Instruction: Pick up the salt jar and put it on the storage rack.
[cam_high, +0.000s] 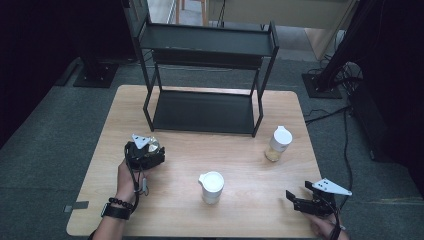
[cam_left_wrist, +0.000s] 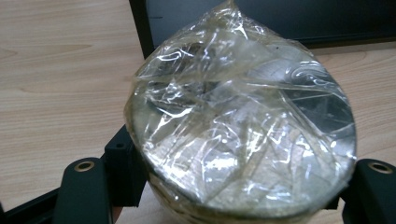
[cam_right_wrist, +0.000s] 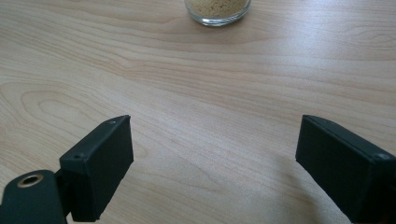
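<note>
My left gripper (cam_high: 145, 151) stands at the left of the wooden table (cam_high: 250, 215), shut on a round jar (cam_high: 153, 145) whose top is covered with crinkled clear film. In the left gripper view the jar (cam_left_wrist: 243, 126) sits between the two black jaws of the left gripper (cam_left_wrist: 238, 189), which press on its sides. At the table's front right corner my right gripper (cam_high: 296, 199) rests low with nothing in it. In the right gripper view the right gripper (cam_right_wrist: 215, 154) has its jaws wide apart over bare wood.
A black two-tier shelf rack (cam_high: 207, 75) stands at the back of the table. A white lidded jug (cam_high: 211, 186) is at the front middle. A glass jar of yellowish grains with a white lid (cam_high: 279, 143) stands at the right, its base (cam_right_wrist: 217, 9) ahead of the right gripper.
</note>
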